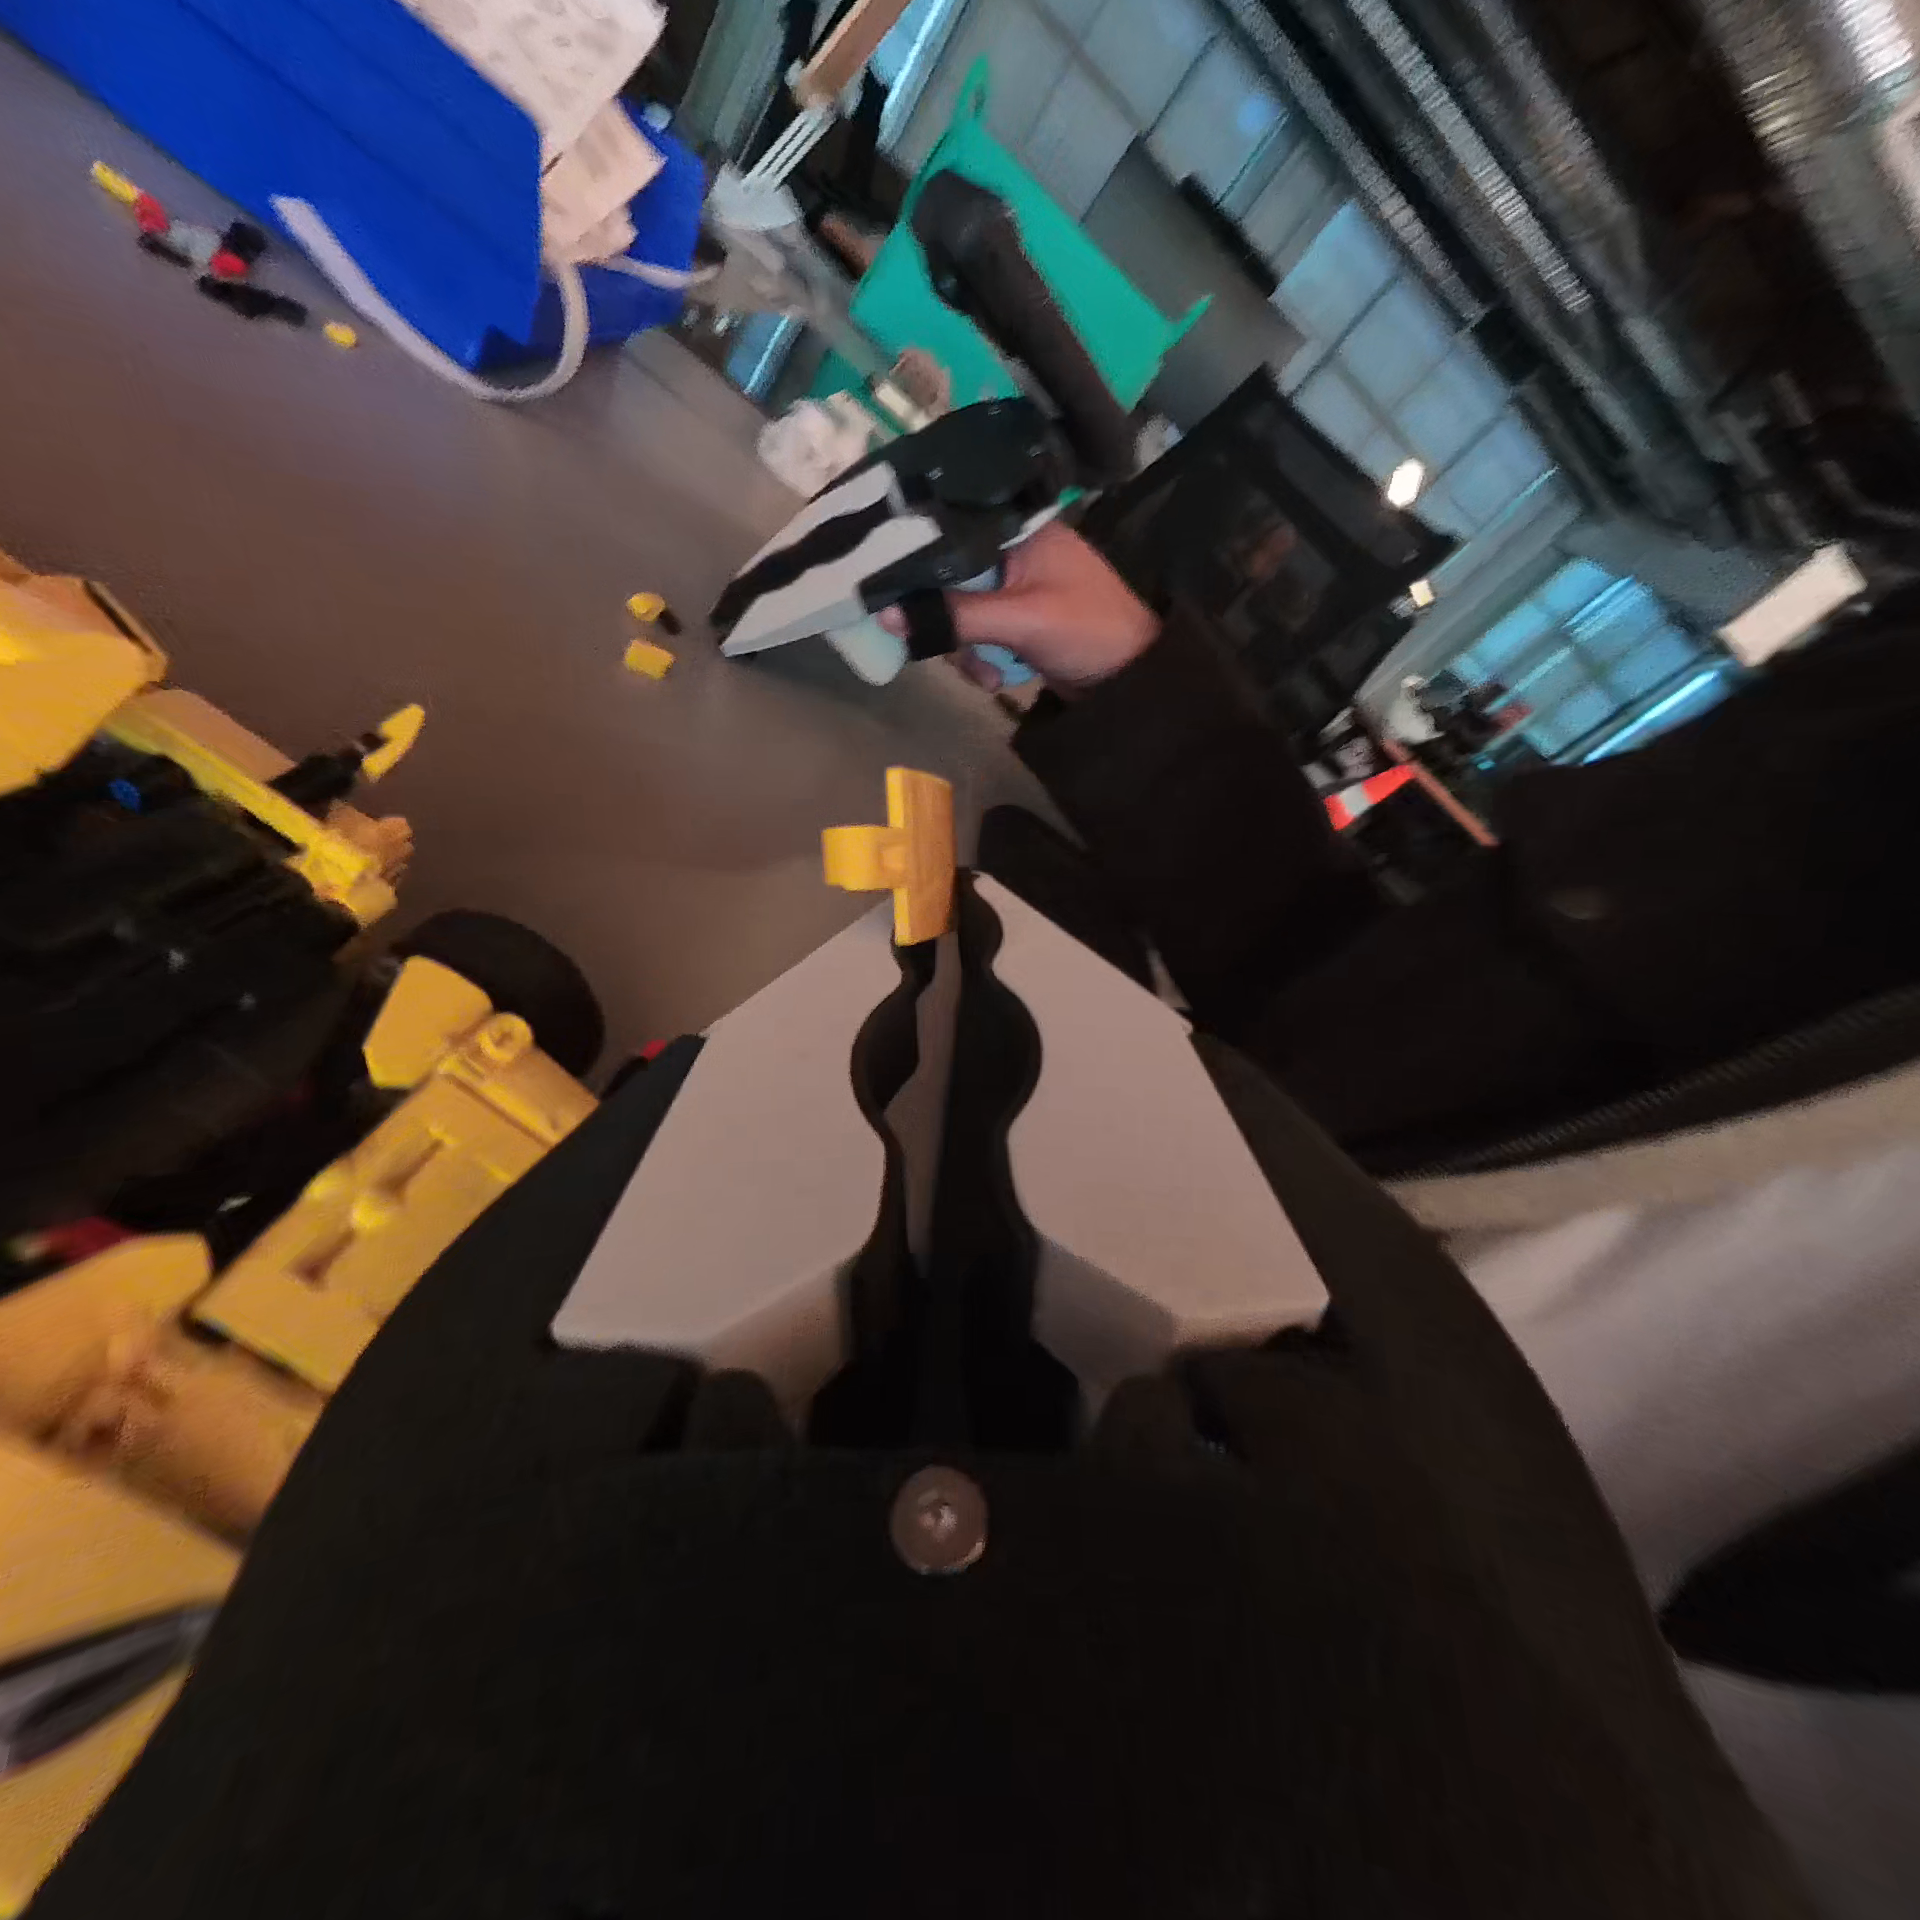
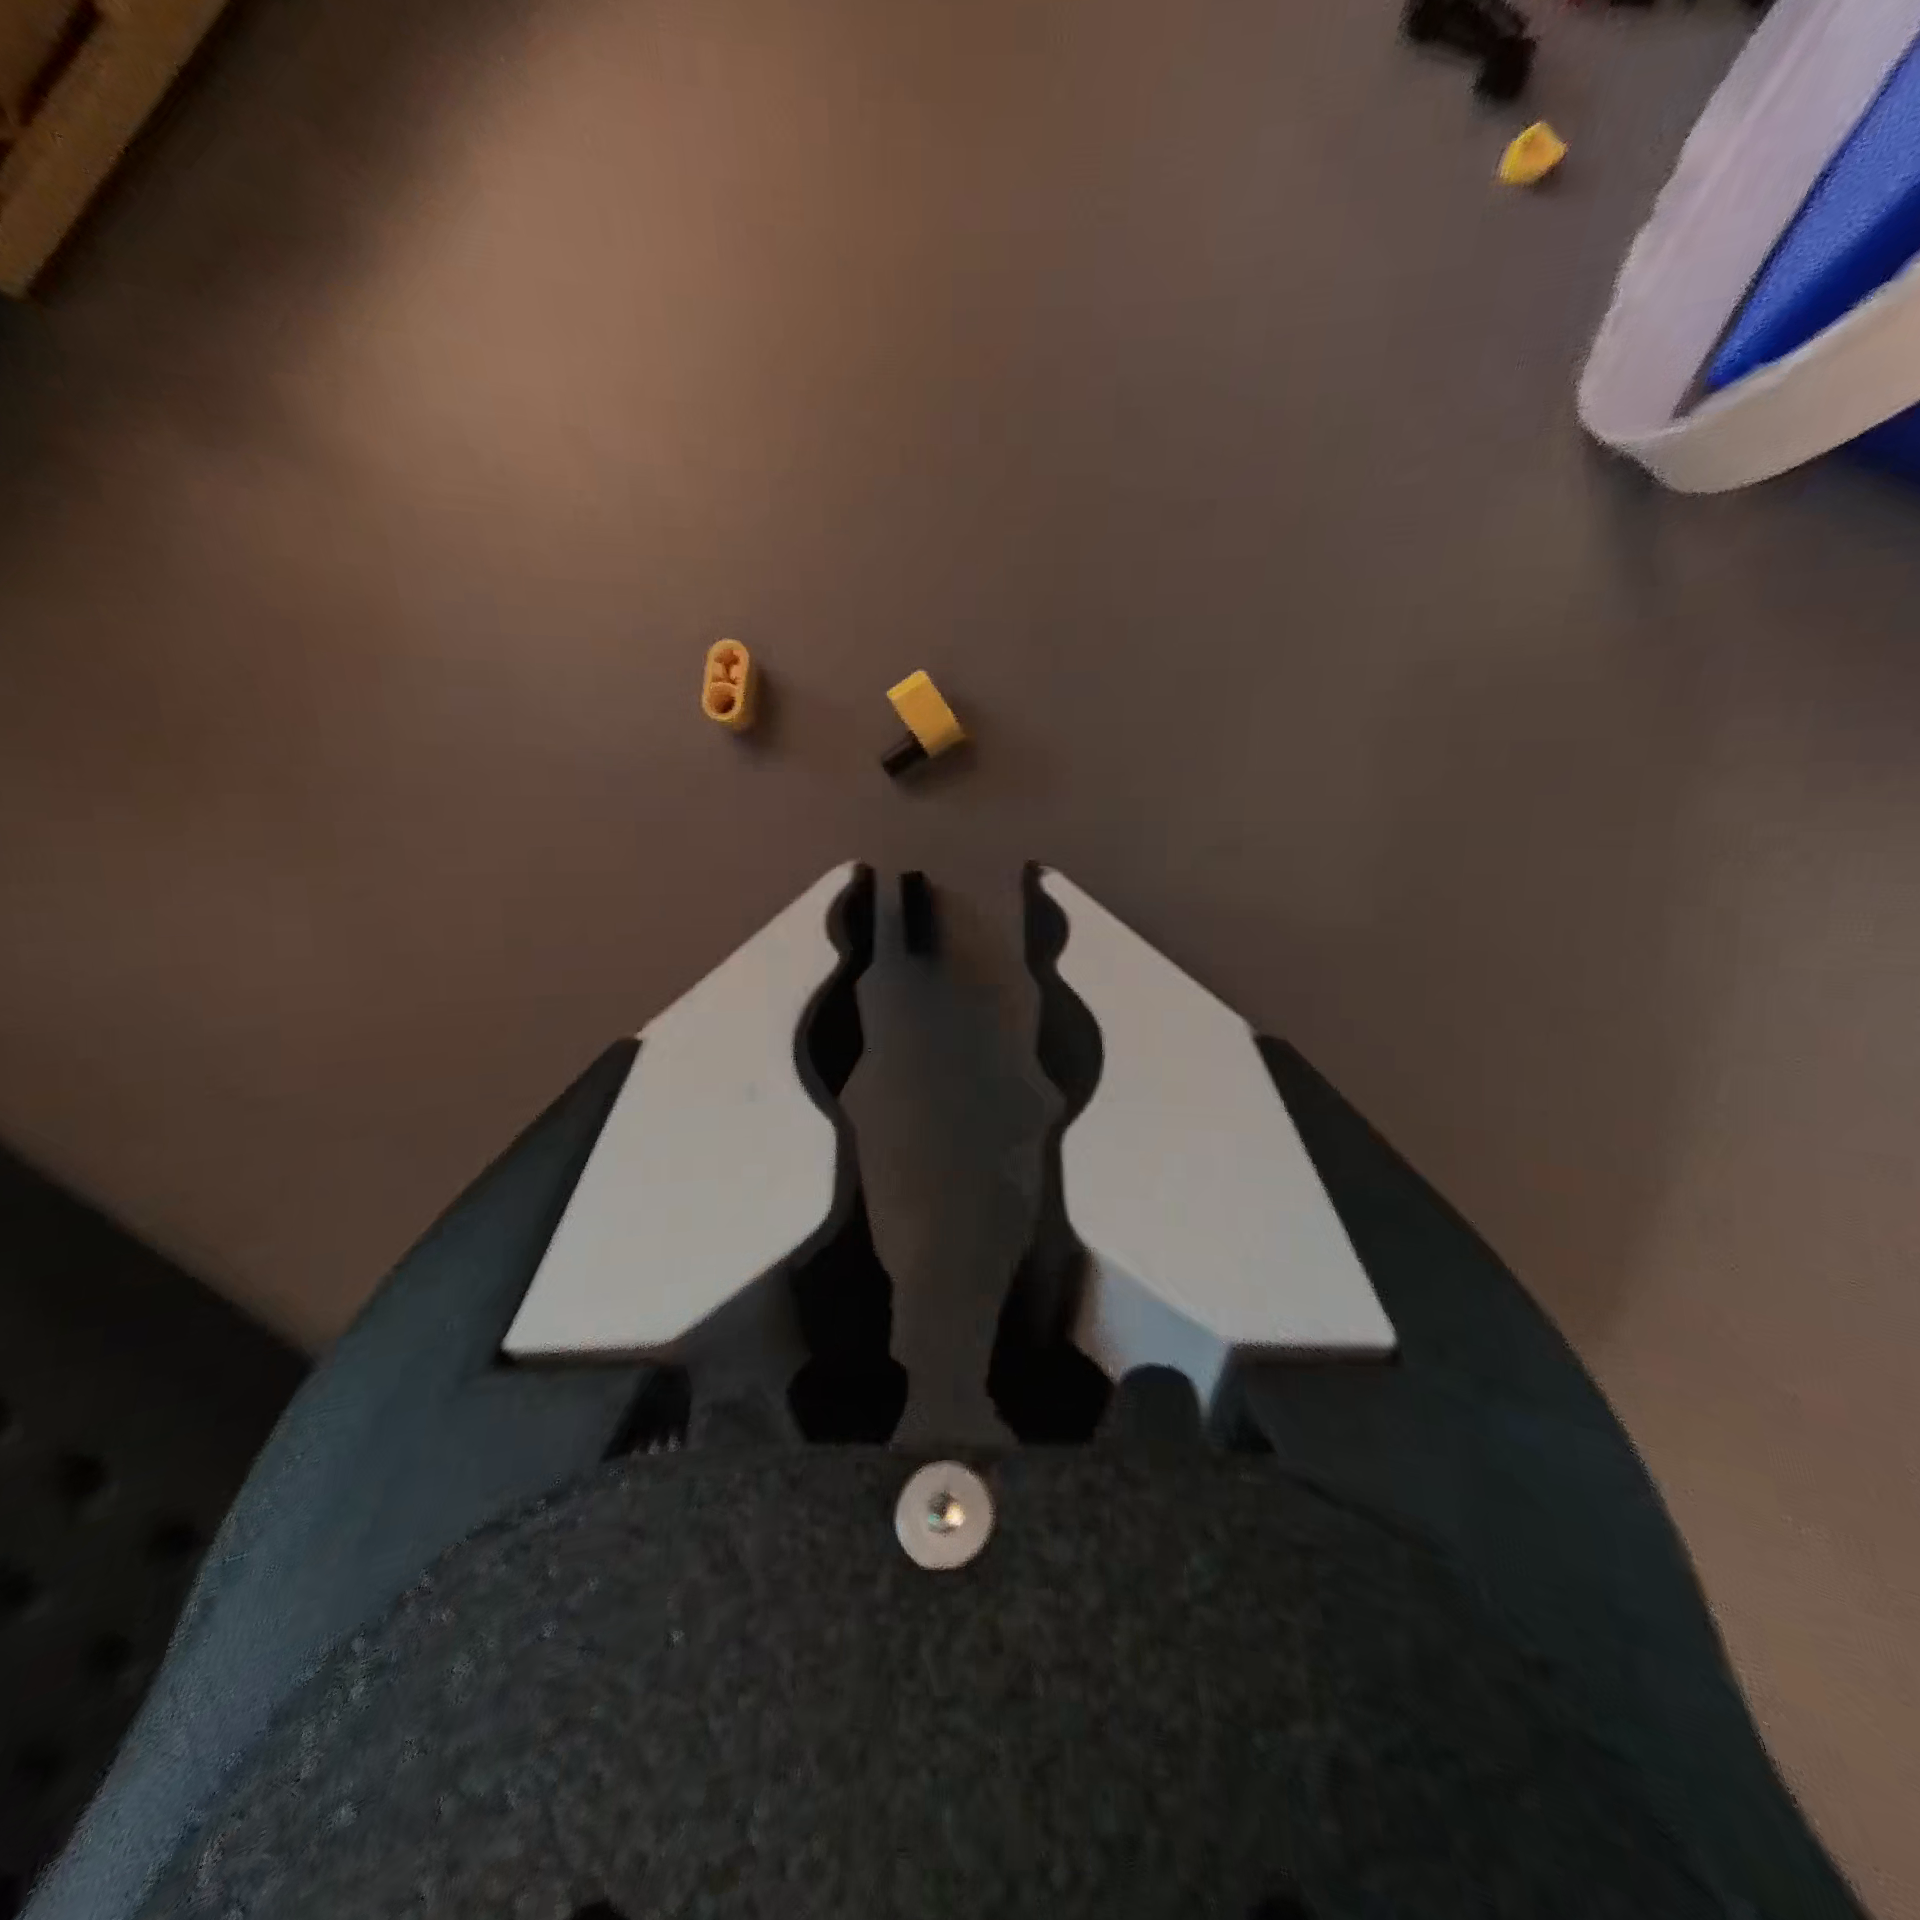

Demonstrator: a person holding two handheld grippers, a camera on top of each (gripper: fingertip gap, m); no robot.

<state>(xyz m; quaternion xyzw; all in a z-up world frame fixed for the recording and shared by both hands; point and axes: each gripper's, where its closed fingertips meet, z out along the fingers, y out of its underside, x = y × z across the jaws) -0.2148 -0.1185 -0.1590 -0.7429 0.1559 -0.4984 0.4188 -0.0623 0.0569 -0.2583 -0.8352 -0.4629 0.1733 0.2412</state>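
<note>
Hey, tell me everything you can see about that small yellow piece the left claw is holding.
The yellow piece looks like hard plastic: a flat ribbed bar with a short tab sticking out sideways. The left claw is shut on its lower end, so it stands above the fingertips, clear of the grey table.

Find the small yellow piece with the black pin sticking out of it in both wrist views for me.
Left wrist view: yellow piece with black pin lies on the grey table, left of the right claw.
Right wrist view: the same piece lies just ahead of the open right claw.
Shared landmark: the blue bag.
</note>
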